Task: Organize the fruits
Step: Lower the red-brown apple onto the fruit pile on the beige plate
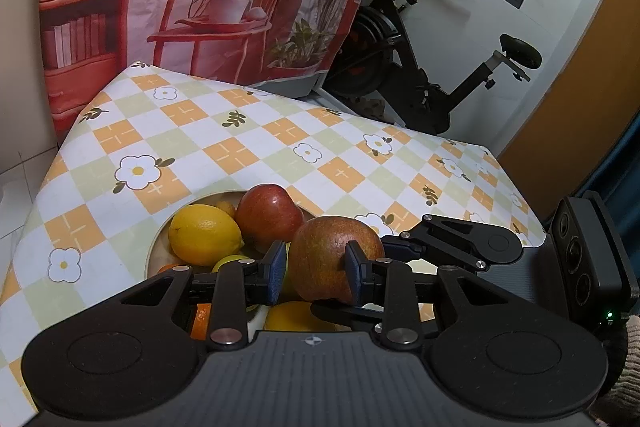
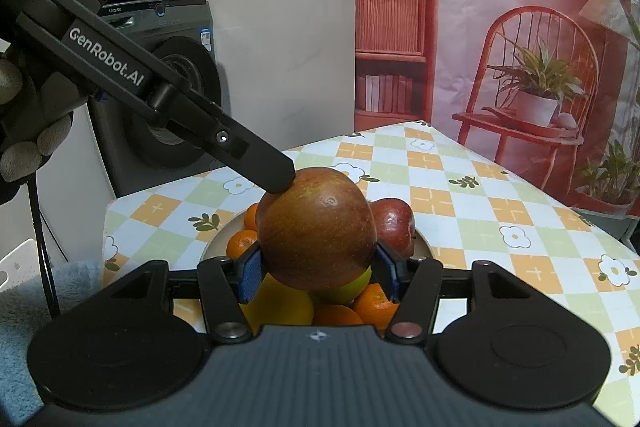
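Observation:
A large red-brown apple [image 2: 318, 231] hangs just above the fruit bowl [image 2: 218, 241], with my right gripper [image 2: 318, 273] shut on its two sides. My left gripper [image 1: 315, 273] is shut with nothing between its pads. Its fingertips [image 2: 280, 179] touch the apple's upper left side. From the left wrist the same apple [image 1: 332, 259] sits just past my fingers, and a right gripper finger [image 1: 404, 247] reaches it from the right. The bowl [image 1: 158, 243] holds a lemon [image 1: 204, 235], a red apple [image 1: 268, 219], oranges [image 2: 242, 243] and a green fruit [image 2: 354, 287].
The bowl stands on a table with a checked flower cloth [image 1: 240, 155], whose edges fall off at left and right. An exercise bike [image 1: 420, 67] stands behind it. A washing machine [image 2: 176, 67] and a blue towel [image 2: 60, 287] lie to the left. A gloved hand [image 2: 20, 147] holds the left gripper.

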